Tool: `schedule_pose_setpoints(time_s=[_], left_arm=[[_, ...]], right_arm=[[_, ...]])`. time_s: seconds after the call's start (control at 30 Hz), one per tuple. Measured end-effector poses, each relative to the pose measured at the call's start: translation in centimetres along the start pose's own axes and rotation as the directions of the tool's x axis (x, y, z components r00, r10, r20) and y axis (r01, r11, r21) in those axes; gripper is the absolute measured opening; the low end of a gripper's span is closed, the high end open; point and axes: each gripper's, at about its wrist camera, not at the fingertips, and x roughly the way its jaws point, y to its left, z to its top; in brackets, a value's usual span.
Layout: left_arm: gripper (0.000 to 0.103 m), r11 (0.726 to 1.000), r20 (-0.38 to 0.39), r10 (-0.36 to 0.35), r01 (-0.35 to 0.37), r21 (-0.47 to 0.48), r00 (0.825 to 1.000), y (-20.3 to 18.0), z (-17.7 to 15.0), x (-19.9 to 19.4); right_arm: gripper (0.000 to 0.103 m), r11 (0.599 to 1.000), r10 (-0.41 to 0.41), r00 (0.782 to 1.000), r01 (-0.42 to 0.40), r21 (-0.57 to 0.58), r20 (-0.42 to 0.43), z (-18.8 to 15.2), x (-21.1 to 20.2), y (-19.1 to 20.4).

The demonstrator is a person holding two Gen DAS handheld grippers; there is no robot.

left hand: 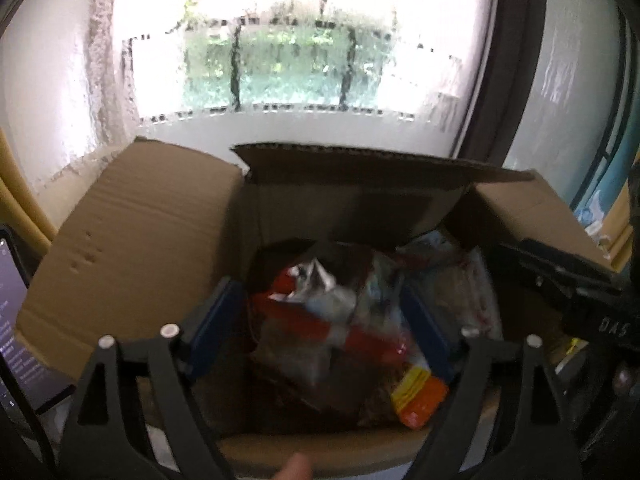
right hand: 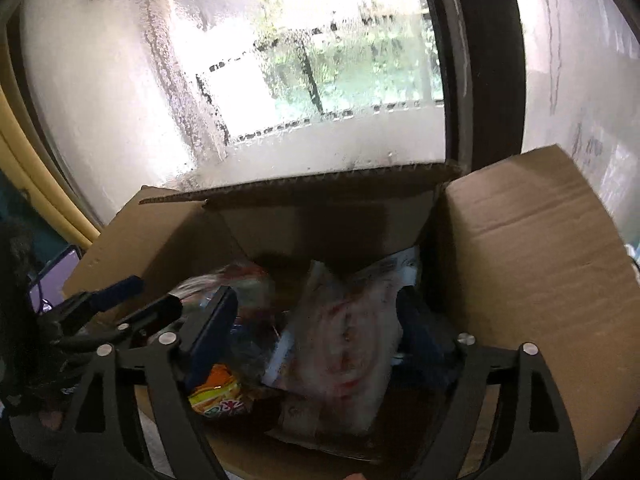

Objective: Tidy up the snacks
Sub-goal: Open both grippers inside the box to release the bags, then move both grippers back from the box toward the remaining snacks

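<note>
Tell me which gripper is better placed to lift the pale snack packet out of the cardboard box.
Right, probably. The right gripper is open with the pale snack packet between its fingers inside the cardboard box; the left gripper straddles the red-striped bag instead.

The snack packets (left hand: 340,320) in the cardboard box (left hand: 132,240) are smeared by motion blur, so their print cannot be read, and the lower ones lie buried under the top layer. The screen (left hand: 16,320) at far left is cut off by the picture's edge. In the right wrist view the pale packet (right hand: 344,340) hides whatever lies beneath it.
</note>
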Motion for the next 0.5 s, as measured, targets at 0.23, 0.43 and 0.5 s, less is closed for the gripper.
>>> schedule_pose_setpoints(time_s=[0.23, 0.43, 0.5], left_arm=[[0.091, 1.0, 0.05, -0.01, 0.01, 0.007, 0.999, -0.1, -0.4, -3.0], [0.091, 0.999, 0.081, -0.032, 0.031, 0.012, 0.996, -1.1, -1.6, -6.0], [0.091, 0.999, 0.093, -0.044, 0.043, 0.015, 0.995, -1.5, -2.3, -7.4]], right_arm=[[0.086, 1.0, -0.009, 1.0, 0.009, -0.015, 0.02, -0.4, -1.9, 0.1], [0.086, 0.999, -0.018, 1.0, 0.019, -0.045, 0.024, -1.6, -3.9, 1.1], [0.086, 0.999, -0.018, 1.0, 0.019, -0.051, 0.024, -2.1, -4.6, 1.6]])
